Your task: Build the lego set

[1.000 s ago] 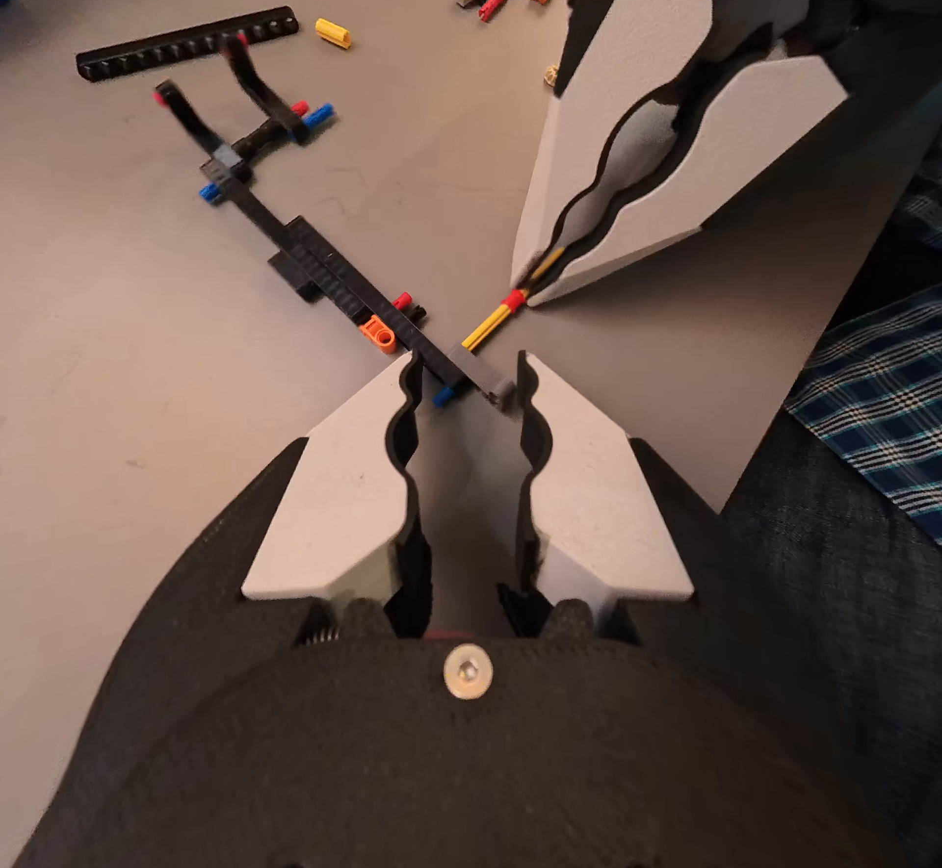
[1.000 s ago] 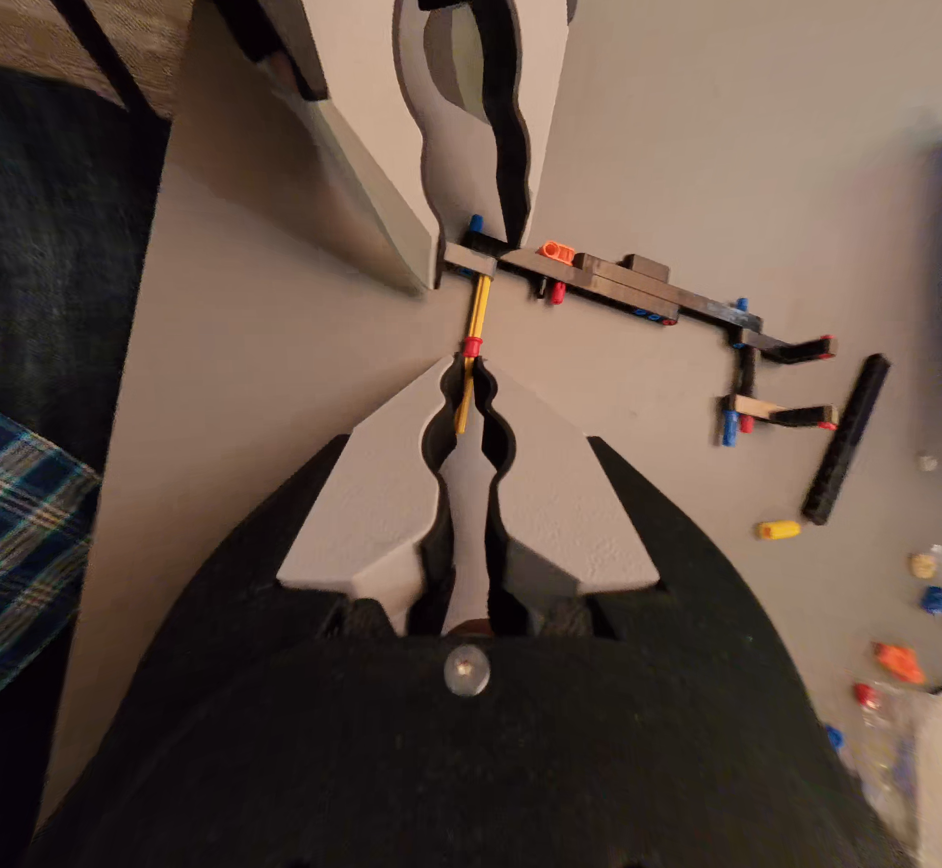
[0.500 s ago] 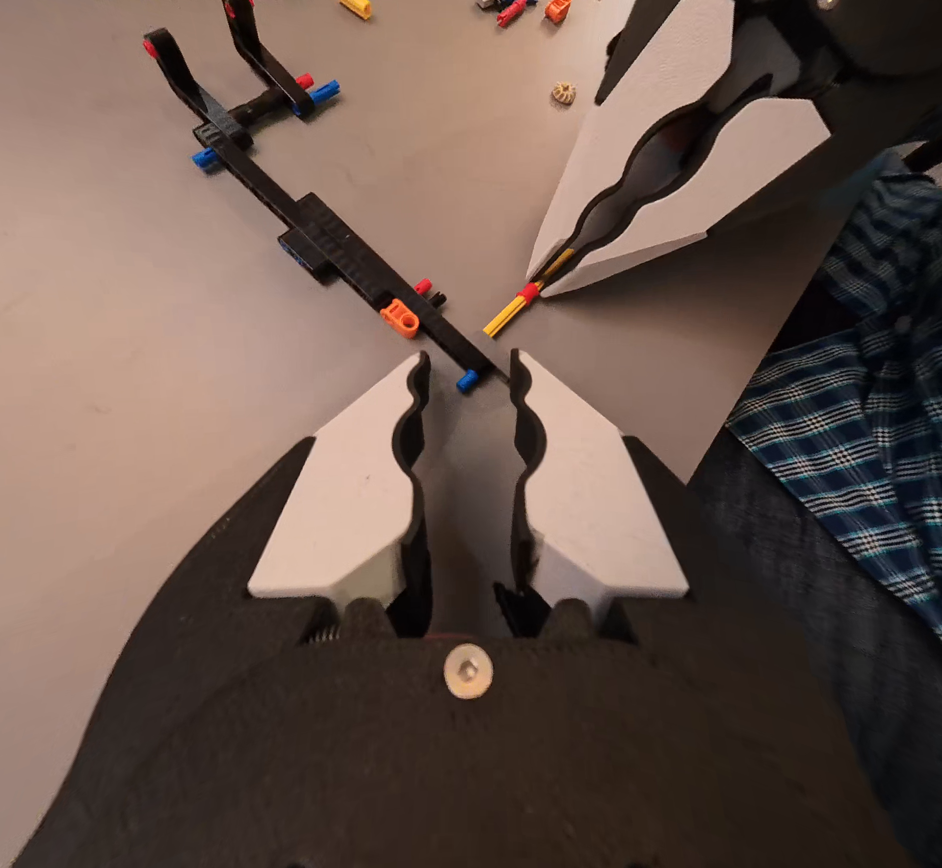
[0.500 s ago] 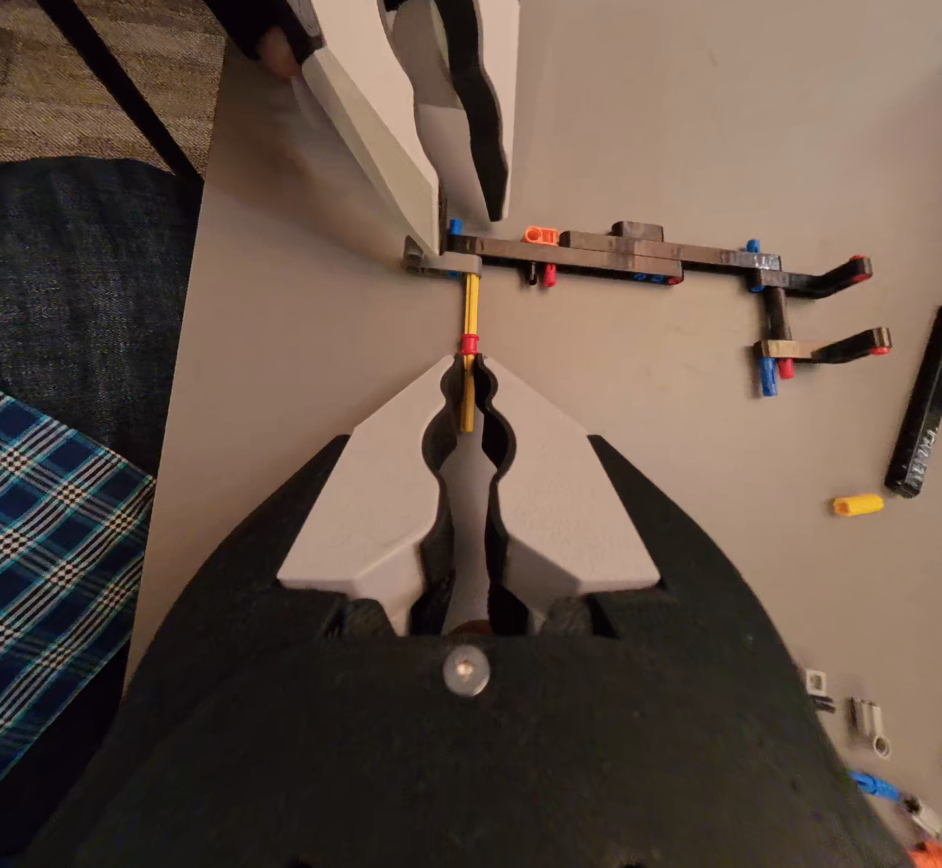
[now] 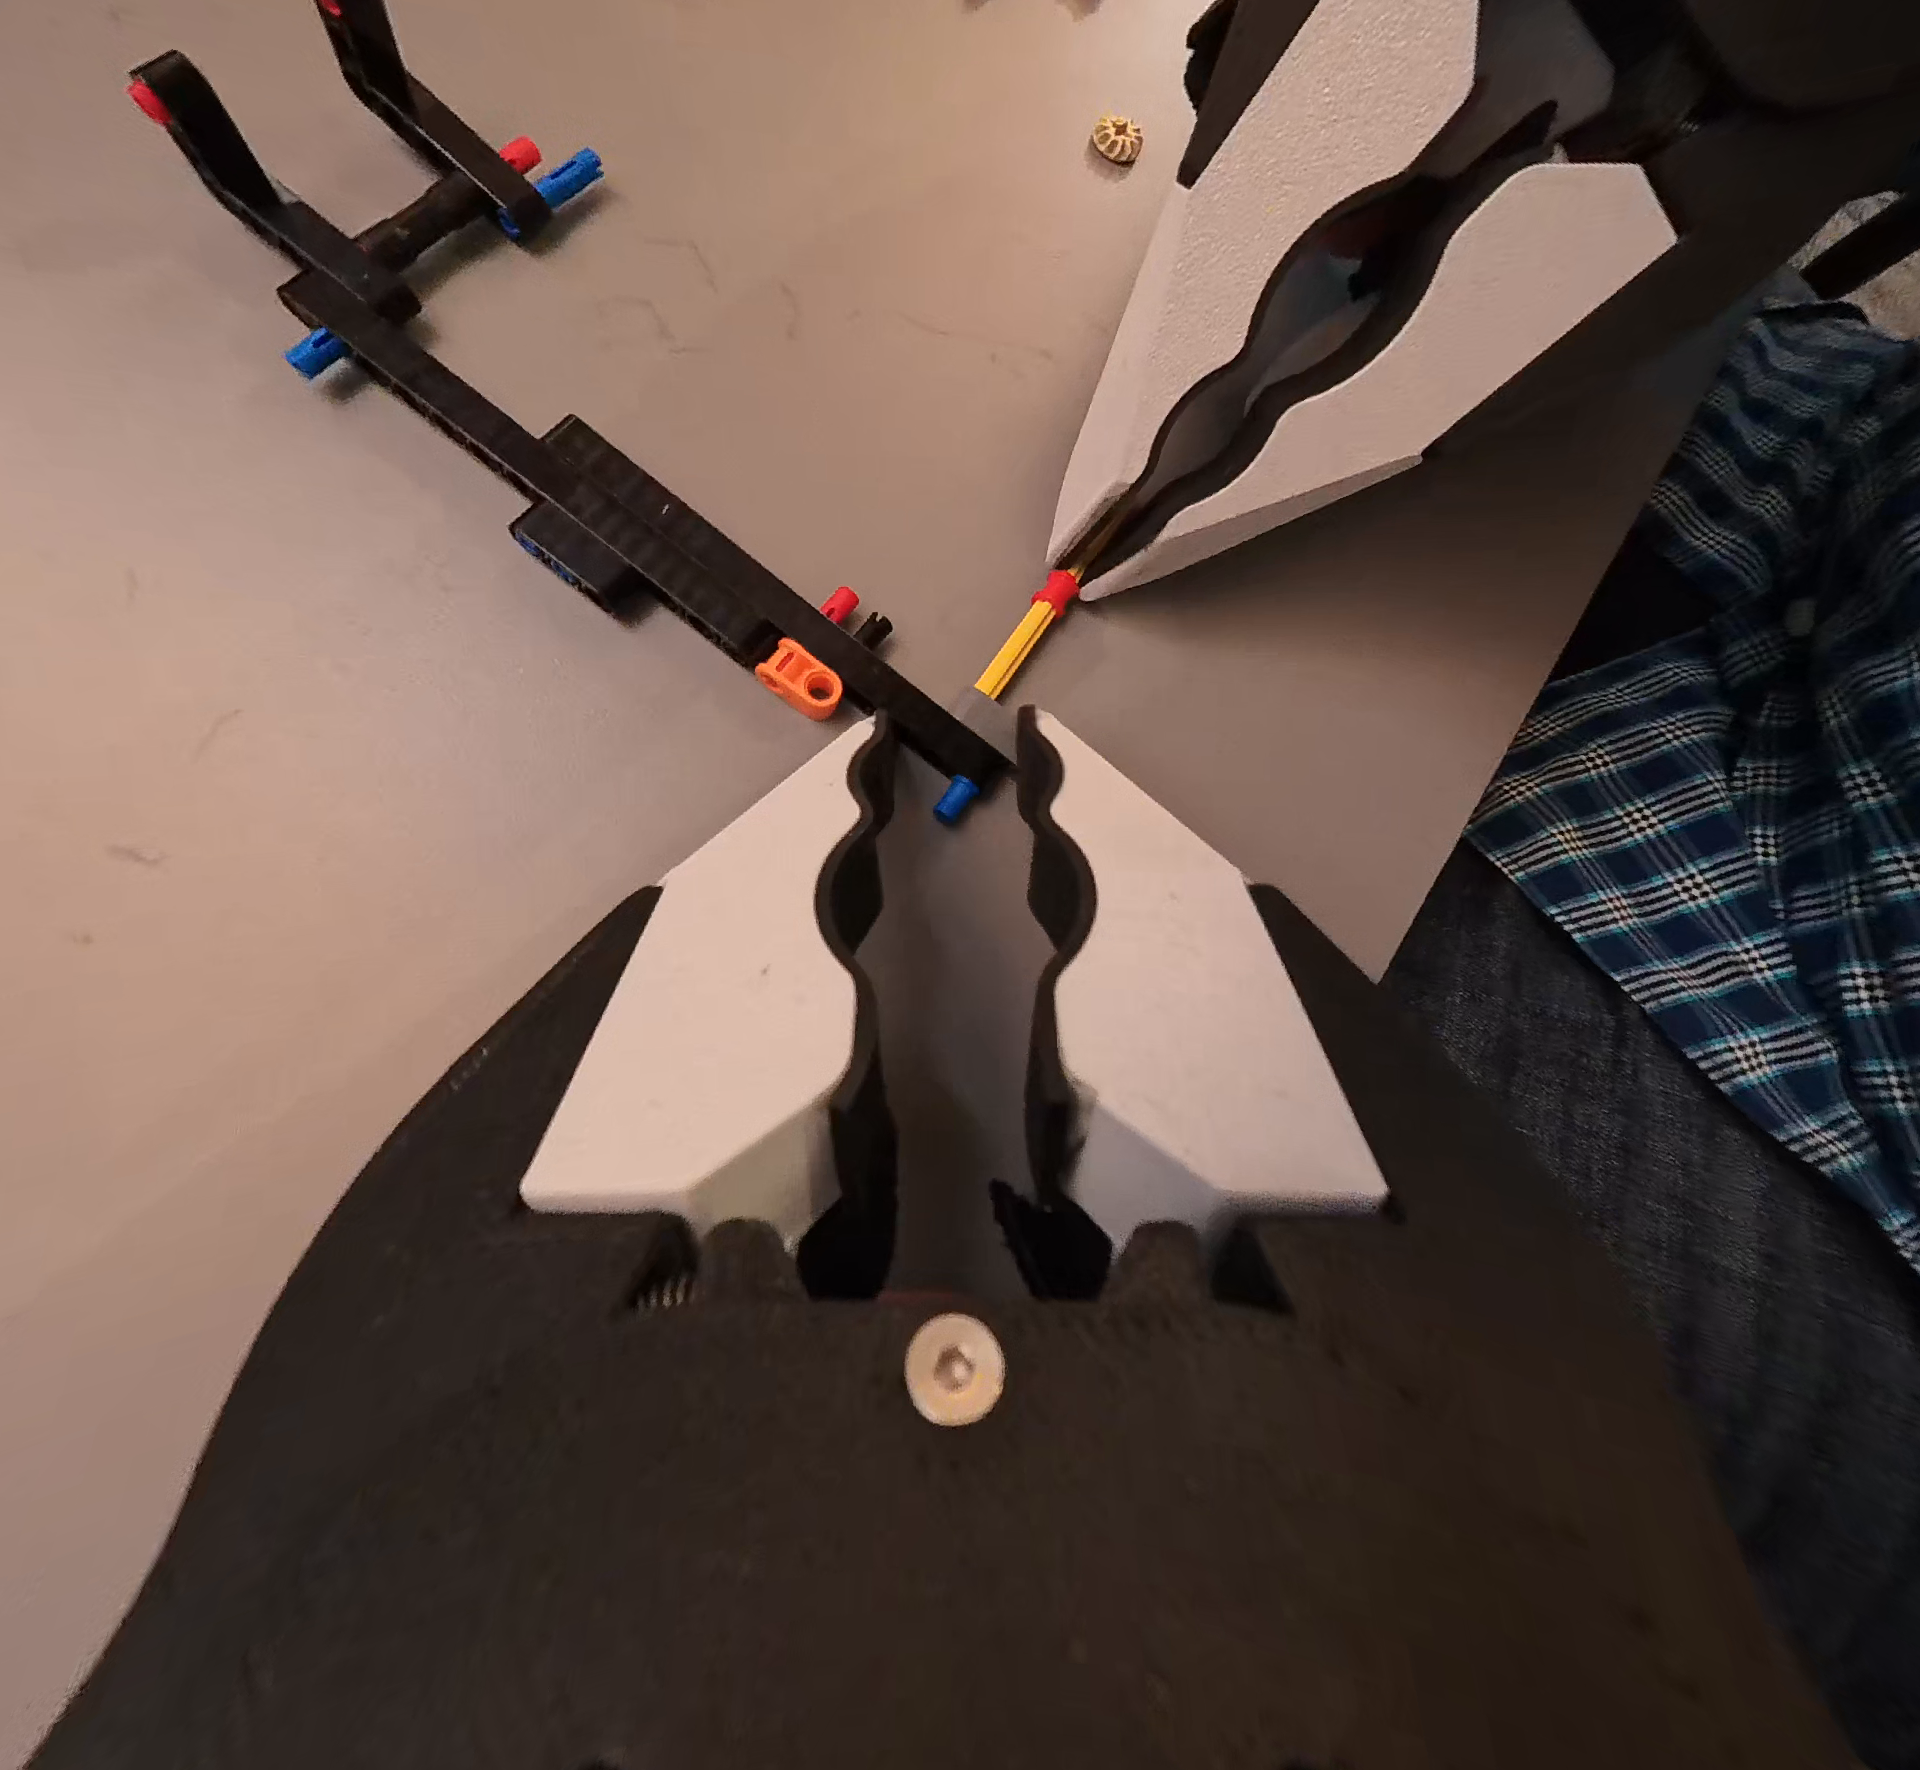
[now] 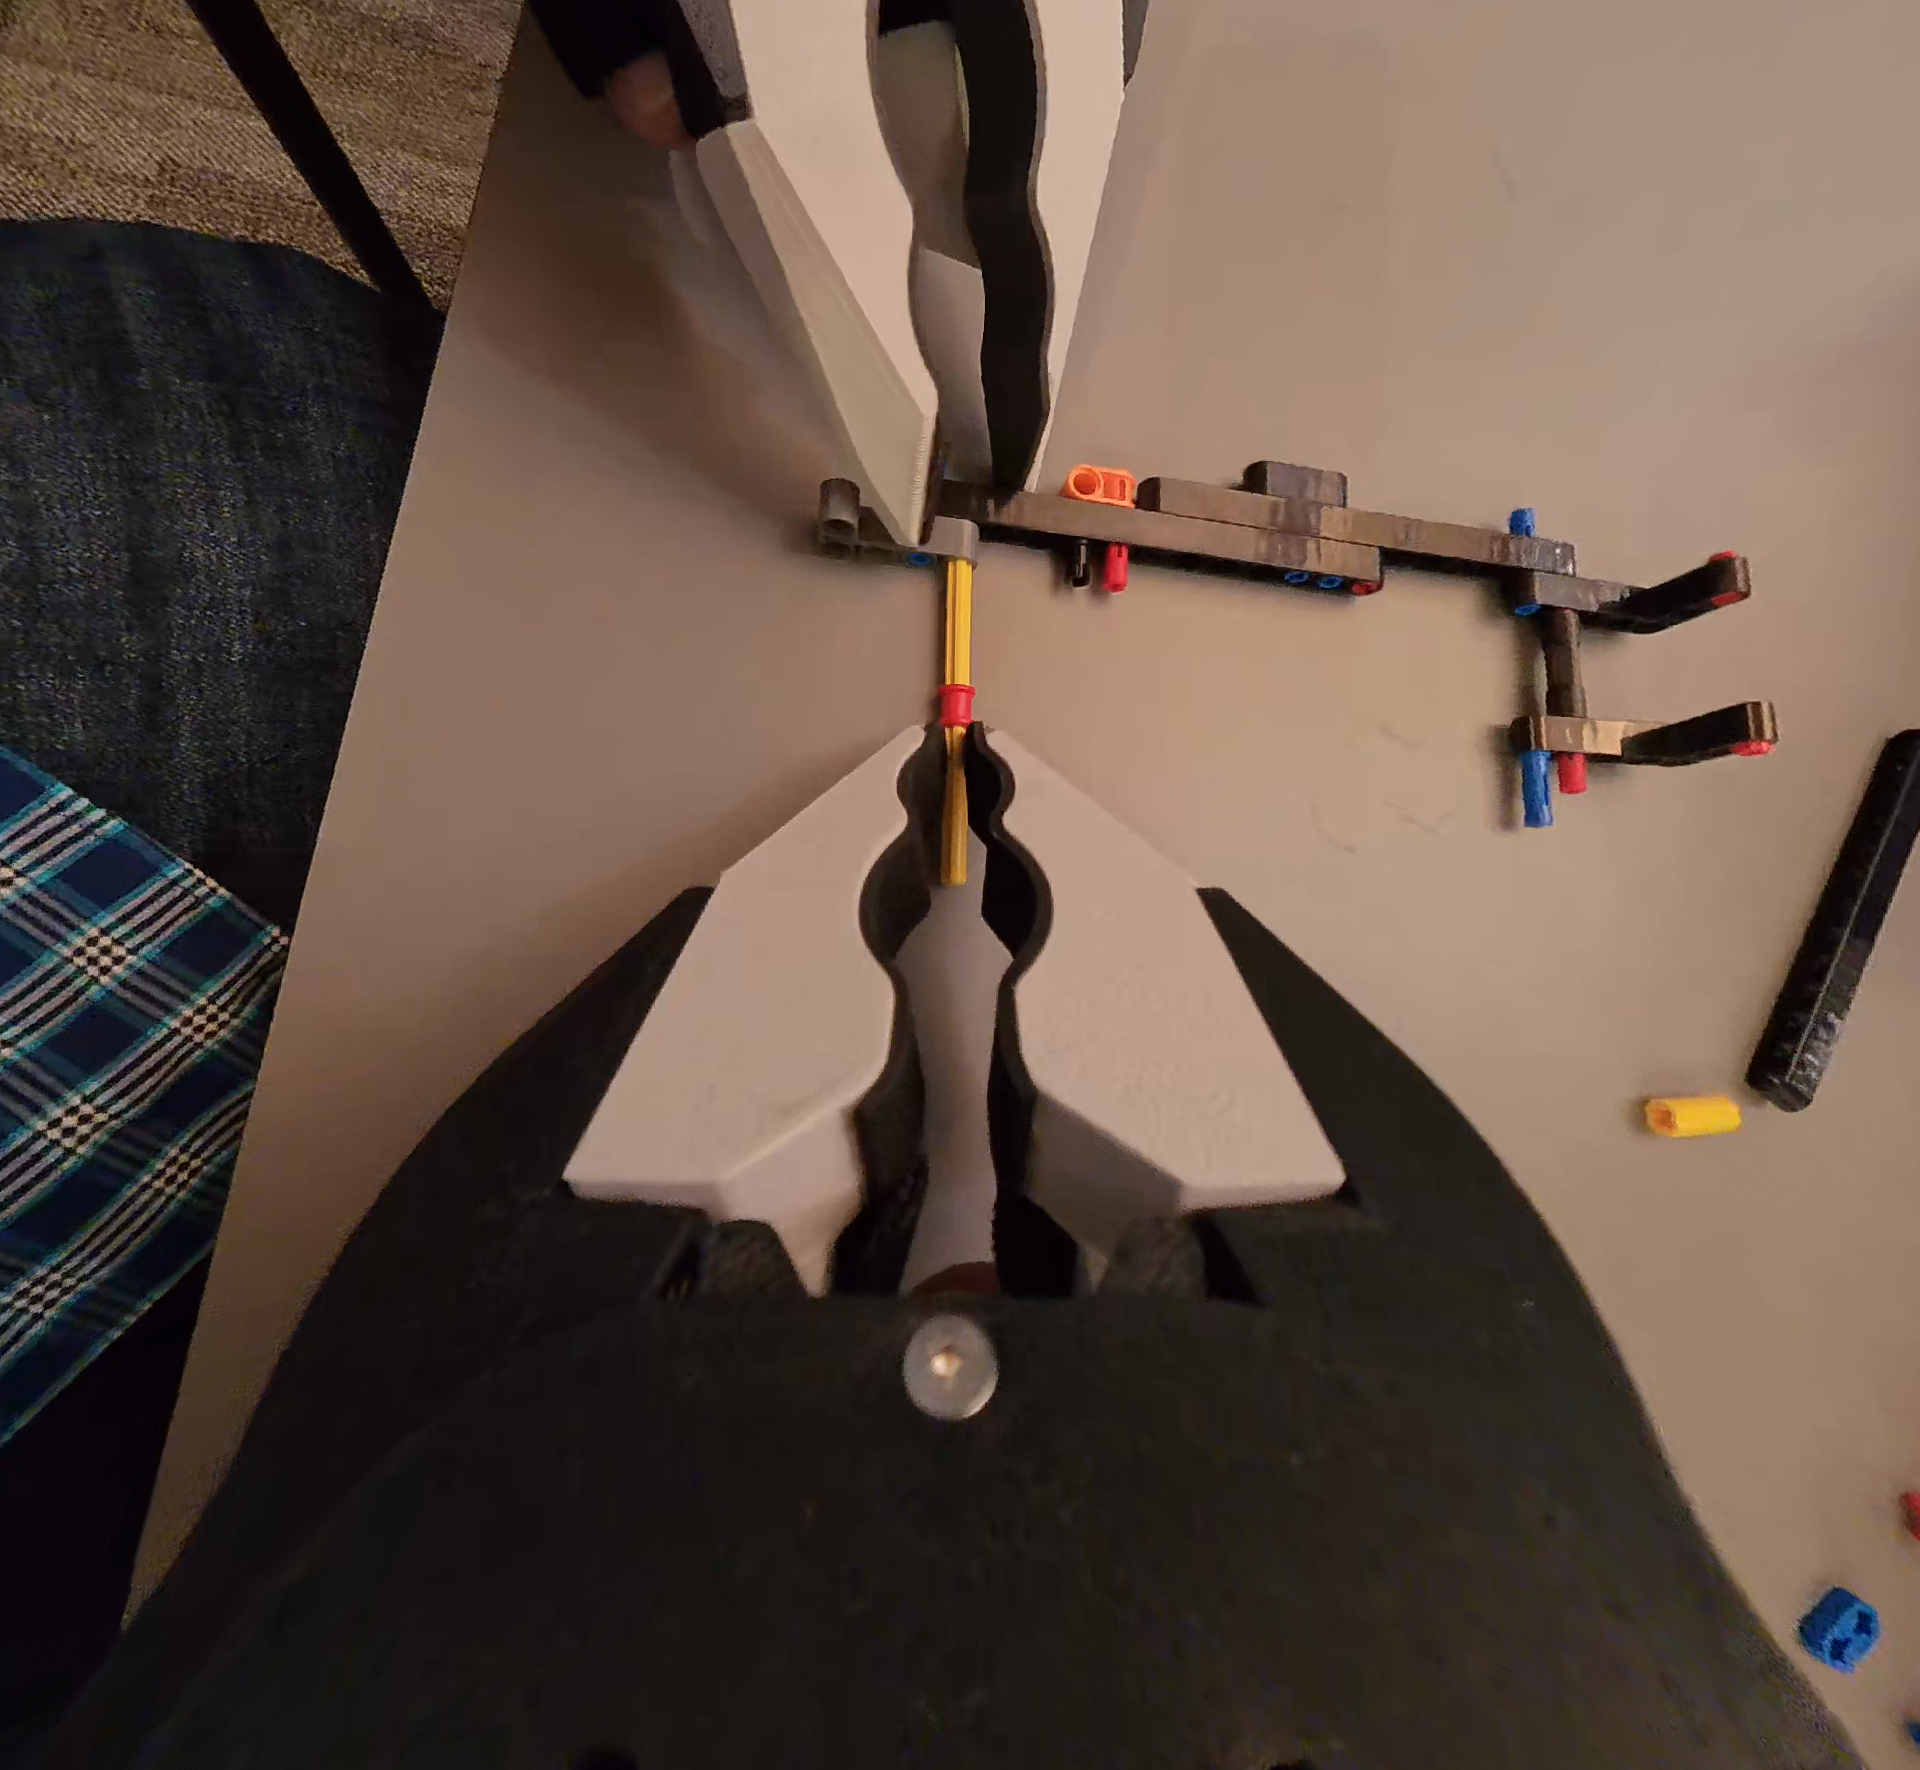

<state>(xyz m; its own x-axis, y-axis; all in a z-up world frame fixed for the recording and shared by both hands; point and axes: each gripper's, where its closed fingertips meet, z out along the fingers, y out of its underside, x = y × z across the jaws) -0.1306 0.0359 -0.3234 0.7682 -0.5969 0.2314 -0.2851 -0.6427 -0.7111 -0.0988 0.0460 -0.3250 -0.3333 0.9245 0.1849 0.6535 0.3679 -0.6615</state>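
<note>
Yellow rod [image 6: 954, 624] clamped in right gripper [image 6: 951, 733], entering black frame [image 5: 644, 546]; left gripper [image 5: 951, 733] straddles frame end, grip unclear. Misalignment risks jamming.

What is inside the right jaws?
A yellow rod is pinched between the right gripper's jaws. Its red collar sits just outside; its far end disappears into the grey block.
</note>
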